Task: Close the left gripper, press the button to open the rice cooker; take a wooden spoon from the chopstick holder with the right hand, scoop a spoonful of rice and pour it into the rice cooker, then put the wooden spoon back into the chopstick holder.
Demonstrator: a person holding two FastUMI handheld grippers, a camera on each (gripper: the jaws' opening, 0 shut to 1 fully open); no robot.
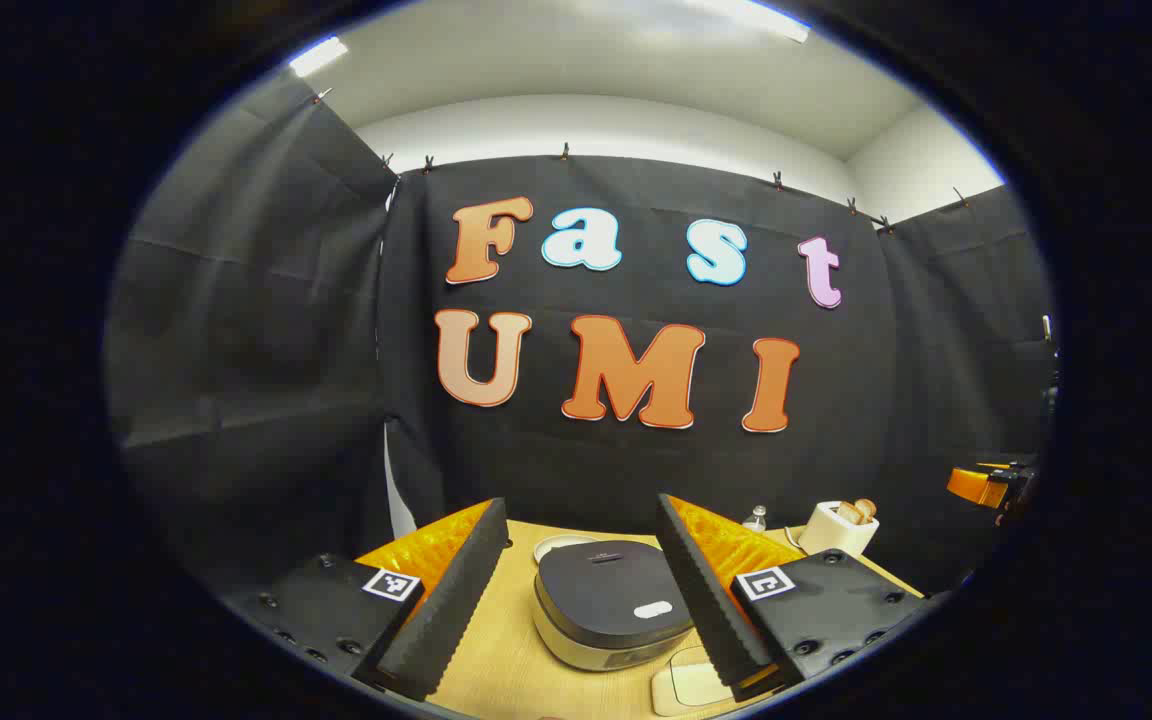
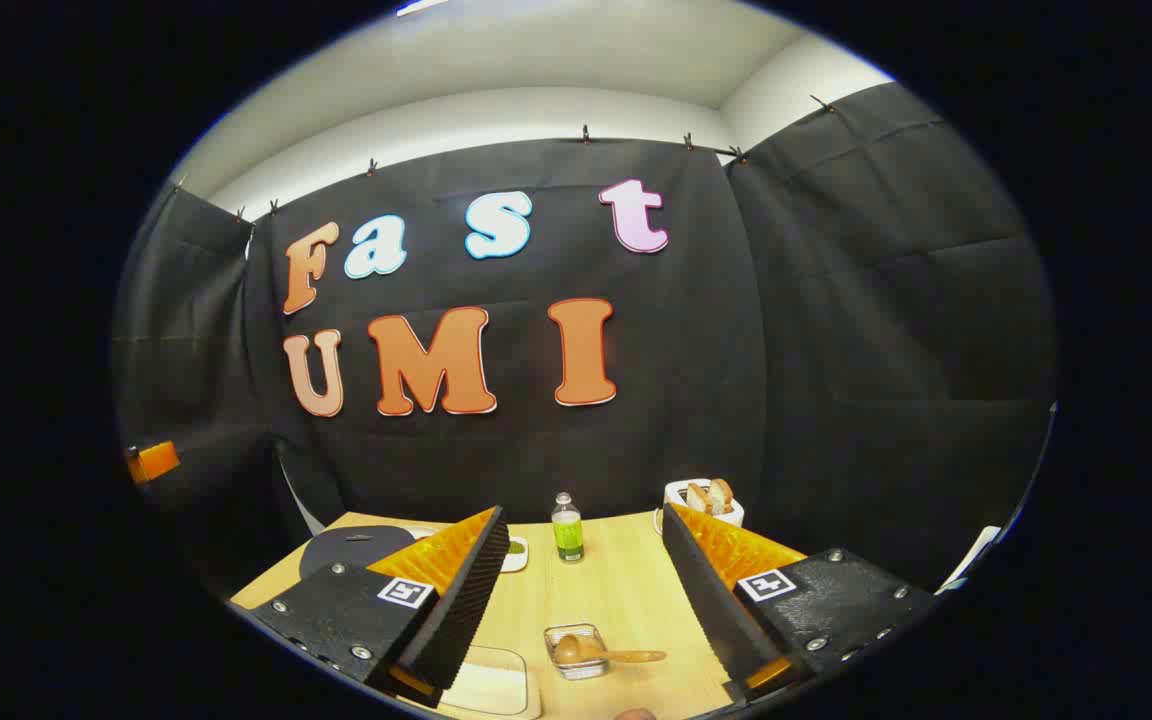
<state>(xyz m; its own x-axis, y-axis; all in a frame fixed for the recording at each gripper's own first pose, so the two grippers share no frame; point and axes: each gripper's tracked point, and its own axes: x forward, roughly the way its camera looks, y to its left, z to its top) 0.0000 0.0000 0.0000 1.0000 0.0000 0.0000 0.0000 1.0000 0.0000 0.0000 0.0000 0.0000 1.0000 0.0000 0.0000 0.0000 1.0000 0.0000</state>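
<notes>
Pale wood table (image 1: 506,660) under you, nearest thing in both views. Left gripper (image 1: 576,590): jaws spread wide, nothing between the fingers, hanging above the table just short of the rice cooker (image 1: 608,605). Cooker's lid is down, dark top, cream body, pale button (image 1: 653,609) on the near edge of the lid. A flat cream dish (image 1: 681,688) sits just right of the cooker, nearer you. Behind the cooker, a white plate (image 1: 558,545). Further back & right of it, a small bottle (image 1: 755,518), then the white chopstick holder (image 1: 836,527) w/ wooden handles poking out.

Right gripper (image 2: 586,600): also wide open, holding nothing, above the table. Close in front, well right of the cooker, a small clear glass container (image 2: 576,650) w/ a wooden spoon (image 2: 604,655) resting in it, handle lying over the rim to the right; can't tell if there's rice inside. Beyond it the green-label bottle (image 2: 567,530), the chopstick holder (image 2: 704,500) right of that. Cooker lid (image 2: 356,548) far left. The other gripper's orange body (image 2: 152,461) shows beyond it.
</notes>
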